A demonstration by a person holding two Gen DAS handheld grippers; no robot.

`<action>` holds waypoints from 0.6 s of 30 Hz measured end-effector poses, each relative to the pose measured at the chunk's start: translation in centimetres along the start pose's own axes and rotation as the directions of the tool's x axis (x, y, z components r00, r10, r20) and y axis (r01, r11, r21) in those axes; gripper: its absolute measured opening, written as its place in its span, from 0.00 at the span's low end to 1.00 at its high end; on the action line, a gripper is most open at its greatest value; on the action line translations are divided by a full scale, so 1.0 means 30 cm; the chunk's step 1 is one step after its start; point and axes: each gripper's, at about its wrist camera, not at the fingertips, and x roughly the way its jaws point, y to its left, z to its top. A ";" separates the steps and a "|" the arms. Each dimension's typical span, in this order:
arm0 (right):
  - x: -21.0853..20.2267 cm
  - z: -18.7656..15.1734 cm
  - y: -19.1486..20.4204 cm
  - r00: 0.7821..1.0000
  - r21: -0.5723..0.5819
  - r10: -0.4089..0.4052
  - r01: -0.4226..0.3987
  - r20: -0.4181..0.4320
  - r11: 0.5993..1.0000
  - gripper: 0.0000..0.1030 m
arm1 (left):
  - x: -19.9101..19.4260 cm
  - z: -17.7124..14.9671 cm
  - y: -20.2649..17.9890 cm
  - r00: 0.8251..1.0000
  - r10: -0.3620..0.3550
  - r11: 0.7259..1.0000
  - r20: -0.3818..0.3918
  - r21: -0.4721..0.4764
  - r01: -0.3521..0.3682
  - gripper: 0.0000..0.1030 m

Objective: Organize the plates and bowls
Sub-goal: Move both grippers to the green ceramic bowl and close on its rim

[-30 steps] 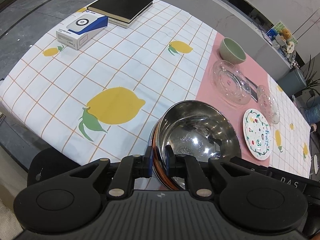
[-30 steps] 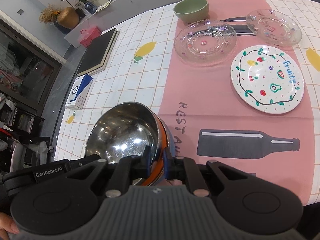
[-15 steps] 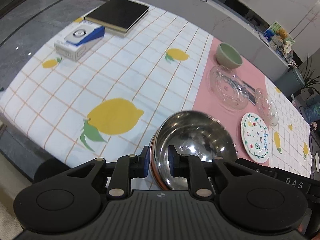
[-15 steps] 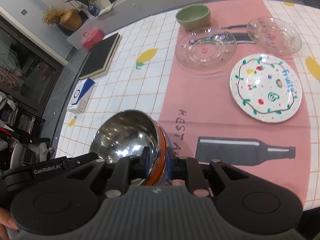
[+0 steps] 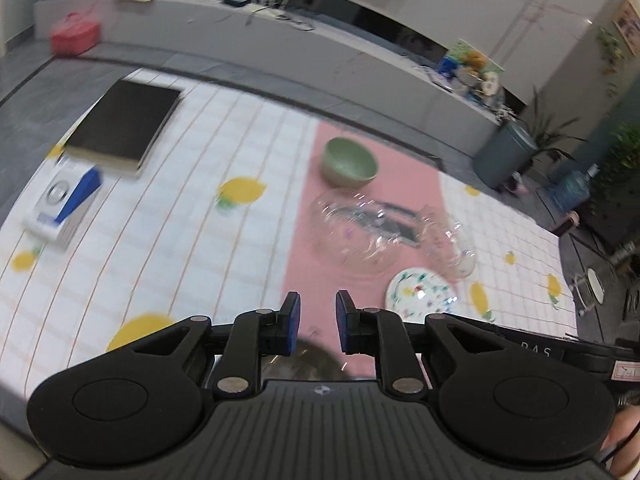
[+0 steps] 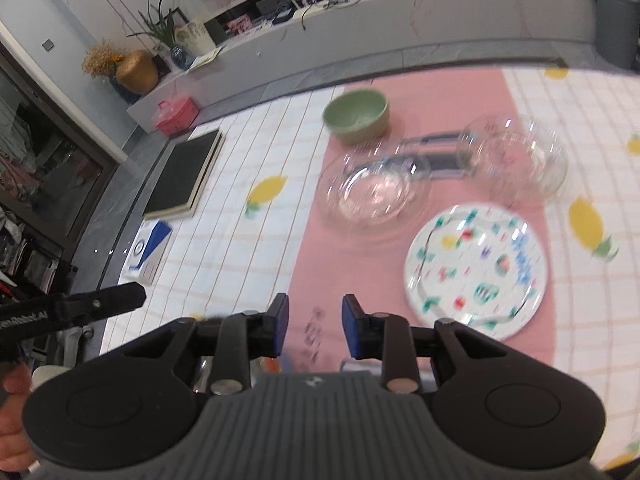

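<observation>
Lemon-check tablecloth (image 5: pixel 168 240) under pink runner (image 6: pixel 360 264); grey counter (image 5: pixel 240 40) behind

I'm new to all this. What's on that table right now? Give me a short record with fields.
Surface: table with lemon-print cloth and pink runner
Bowl: green bowl on the runner
Glassware: two clear glass dishes, side by side
Plate: fruit-patterned plate on the runner
Other: black book, white and blue box
Left gripper: fingers opening, nothing between them
Right gripper: fingers opening, nothing between them
</observation>
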 end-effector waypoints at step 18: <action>0.256 0.478 -0.165 0.999 -0.034 -0.036 0.036 -0.014 0.999 0.31 | 0.384 0.394 -0.109 0.994 -0.054 0.989 -0.096 0.135 0.066 0.32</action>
